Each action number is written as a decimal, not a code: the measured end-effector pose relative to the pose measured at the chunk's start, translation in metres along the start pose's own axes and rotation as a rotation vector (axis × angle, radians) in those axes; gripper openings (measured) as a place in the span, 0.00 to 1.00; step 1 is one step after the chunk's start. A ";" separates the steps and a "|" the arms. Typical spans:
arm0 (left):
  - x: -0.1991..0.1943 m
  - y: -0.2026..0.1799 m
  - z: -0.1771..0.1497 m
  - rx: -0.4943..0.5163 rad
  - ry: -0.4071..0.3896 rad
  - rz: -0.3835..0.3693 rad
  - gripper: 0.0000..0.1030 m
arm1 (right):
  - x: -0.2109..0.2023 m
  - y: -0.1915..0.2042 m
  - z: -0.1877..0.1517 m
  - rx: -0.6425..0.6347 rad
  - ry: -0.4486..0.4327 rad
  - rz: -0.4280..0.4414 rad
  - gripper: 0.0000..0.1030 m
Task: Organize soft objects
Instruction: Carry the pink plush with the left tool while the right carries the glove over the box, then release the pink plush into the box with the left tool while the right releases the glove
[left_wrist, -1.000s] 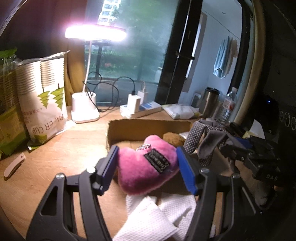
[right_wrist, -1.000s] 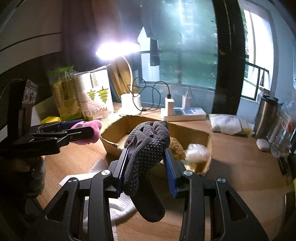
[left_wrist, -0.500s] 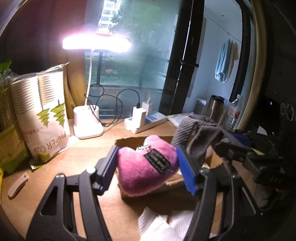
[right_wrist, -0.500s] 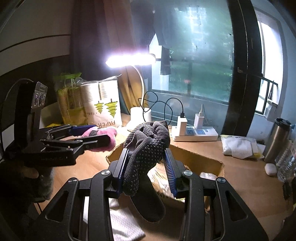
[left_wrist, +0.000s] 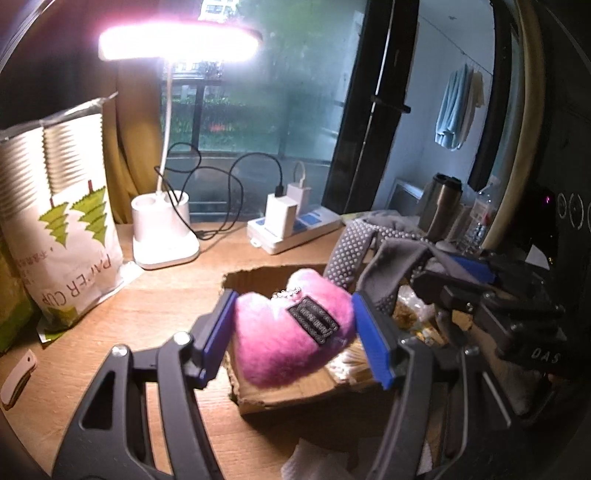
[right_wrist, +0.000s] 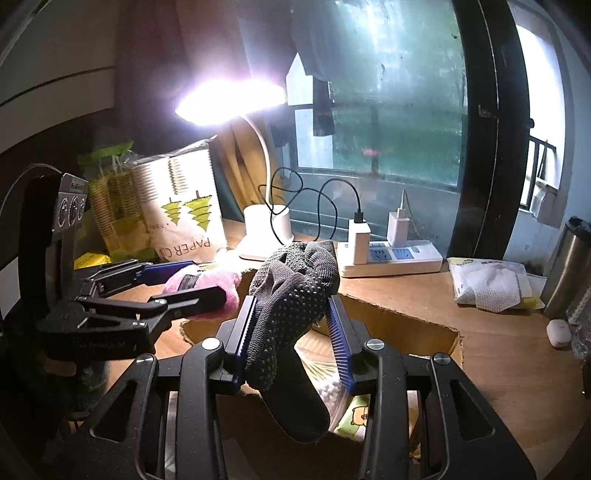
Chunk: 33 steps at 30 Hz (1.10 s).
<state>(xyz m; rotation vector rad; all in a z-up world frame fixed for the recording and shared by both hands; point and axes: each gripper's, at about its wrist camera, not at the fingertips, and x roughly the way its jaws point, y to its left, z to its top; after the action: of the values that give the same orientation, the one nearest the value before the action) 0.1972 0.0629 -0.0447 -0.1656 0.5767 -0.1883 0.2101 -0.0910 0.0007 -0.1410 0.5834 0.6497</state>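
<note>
Presently: left gripper (left_wrist: 295, 338) clamped on pink plush heart (left_wrist: 291, 339), held over the near-left corner of cardboard box (left_wrist: 280, 398). Right gripper (right_wrist: 291, 332) clamped on grey dotted glove (right_wrist: 291, 295), above the same box's opening.

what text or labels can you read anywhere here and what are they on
"PAPER CUP" on the white paper cup bag, upside down.
"DAS" on the right hand-held gripper, seen from the left wrist.
Patch on the pink plush: blurred, unreadable.
Small print above the bag's name: too small to read.
Power strip: no readable text.
</note>
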 end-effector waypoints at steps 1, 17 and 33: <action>0.003 0.000 0.000 0.000 0.005 0.003 0.62 | 0.003 -0.001 0.000 0.001 0.005 0.001 0.39; 0.038 0.006 -0.010 -0.006 0.083 0.057 0.63 | 0.042 -0.012 -0.008 0.025 0.077 0.002 0.39; 0.044 0.004 -0.013 0.011 0.111 0.048 0.74 | 0.064 -0.022 -0.020 0.077 0.132 0.009 0.39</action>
<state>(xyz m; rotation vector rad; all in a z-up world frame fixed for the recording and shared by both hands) 0.2268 0.0556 -0.0789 -0.1306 0.6897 -0.1544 0.2552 -0.0806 -0.0526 -0.1096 0.7357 0.6284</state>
